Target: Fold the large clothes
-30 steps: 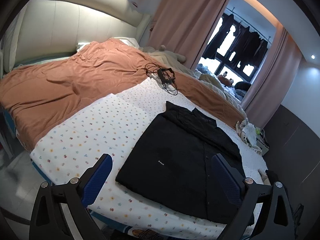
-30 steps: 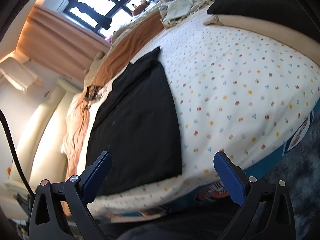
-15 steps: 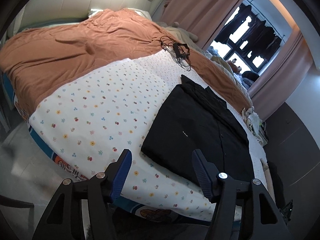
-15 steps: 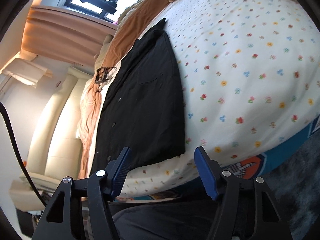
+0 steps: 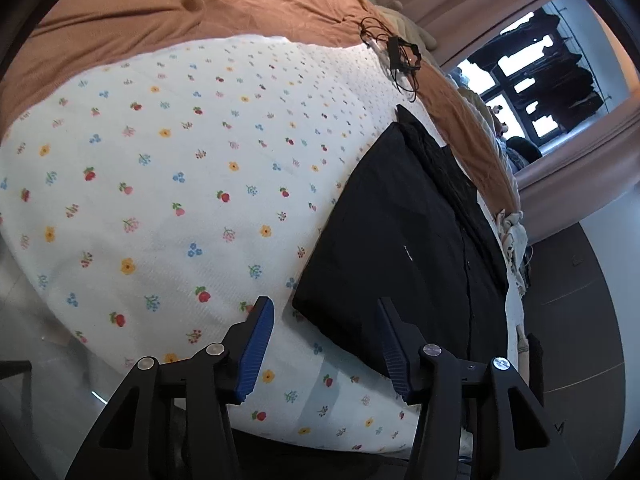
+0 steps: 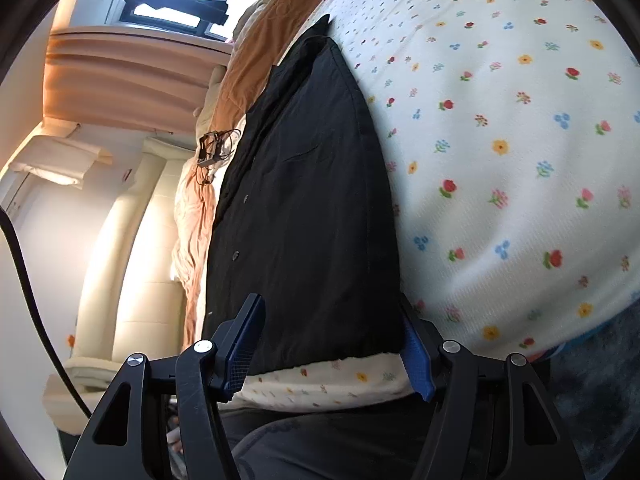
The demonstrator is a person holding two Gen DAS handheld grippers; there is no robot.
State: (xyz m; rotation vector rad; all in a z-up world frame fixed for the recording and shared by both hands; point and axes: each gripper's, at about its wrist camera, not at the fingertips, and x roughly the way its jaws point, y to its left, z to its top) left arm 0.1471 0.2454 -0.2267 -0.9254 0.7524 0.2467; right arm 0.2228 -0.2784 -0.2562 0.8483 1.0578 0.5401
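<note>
Left wrist view. The left gripper (image 5: 326, 344) occupied the lower centre of the frame, its blue-padded fingers (image 5: 256, 350) spread apart and clasping nothing; the near left corner of the black shirt (image 5: 404, 236) lay in the gap between them, though contact could not be judged. The shirt, partly folded with its button placket running along the right side, lay flat on the right of centre, on the floral sheet (image 5: 168, 184). Beyond the sheet, an orange-brown blanket (image 5: 168, 12) covered the upper left of the frame. A tangle of black cables (image 5: 394, 56) rested at the boundary of blanket and sheet, above the shirt's collar end. At the upper right, dark garments (image 5: 556, 64) hung in front of a bright window framed by a pink curtain (image 5: 576, 164).

Right wrist view. The right gripper (image 6: 332, 346) sat at the lower centre, its fingers (image 6: 416, 360) parted and unclenched, straddling the near hem of the black shirt (image 6: 304, 208) at the edge of the mattress. The shirt extended away up the middle of the frame, with the floral sheet (image 6: 500, 140) filling the right side. To the left of the shirt lay the orange-brown blanket (image 6: 264, 44) and the black cables (image 6: 214, 148); a cream padded headboard (image 6: 132, 264) stood at the far left, and the pink curtain (image 6: 128, 76) hung at the upper left.
</note>
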